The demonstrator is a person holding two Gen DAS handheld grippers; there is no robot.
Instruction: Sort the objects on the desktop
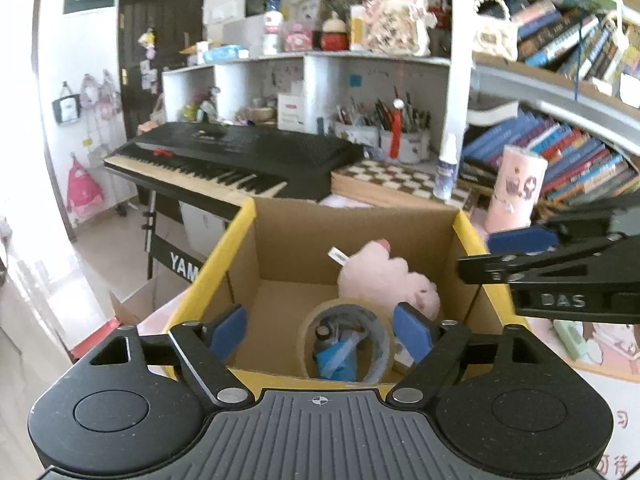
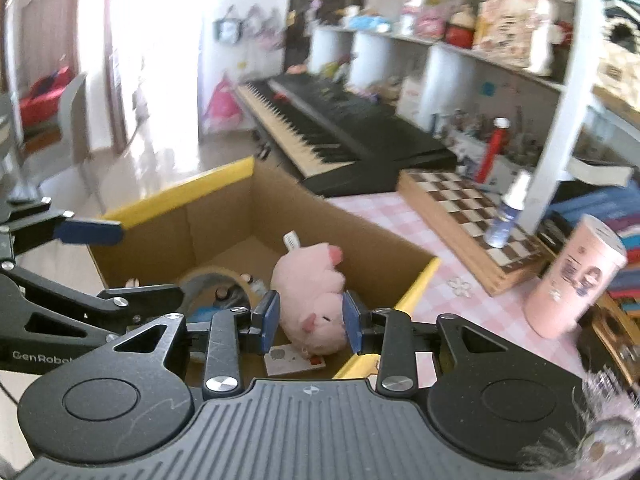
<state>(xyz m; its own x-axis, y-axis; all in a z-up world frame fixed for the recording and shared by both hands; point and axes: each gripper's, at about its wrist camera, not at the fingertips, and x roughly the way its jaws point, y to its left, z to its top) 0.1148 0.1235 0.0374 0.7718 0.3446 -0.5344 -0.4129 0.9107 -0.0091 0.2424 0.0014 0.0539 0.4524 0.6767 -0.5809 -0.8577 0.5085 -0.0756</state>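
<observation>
A cardboard box (image 1: pixel 280 240) with yellow rim tape stands on the desk; it also shows in the right wrist view (image 2: pixel 216 216). Inside lie a pink plush pig (image 1: pixel 384 276) (image 2: pixel 316 292), a roll of tape (image 1: pixel 344 340) (image 2: pixel 208 280) and small items within the roll. My left gripper (image 1: pixel 320 332) is open above the box's near edge, holding nothing. My right gripper (image 2: pixel 310 320) is open over the box, its pads on either side of the pig, apart from it. It shows in the left wrist view (image 1: pixel 520 240) at the right.
A pink cylindrical tin (image 2: pixel 572 280) (image 1: pixel 516 188) stands right of the box on the pink checked cloth (image 2: pixel 460 280). Behind are a chessboard (image 2: pixel 472 212), a spray bottle (image 2: pixel 508 212), a black keyboard piano (image 1: pixel 240 156), pen holders (image 1: pixel 384 128) and bookshelves (image 1: pixel 560 152).
</observation>
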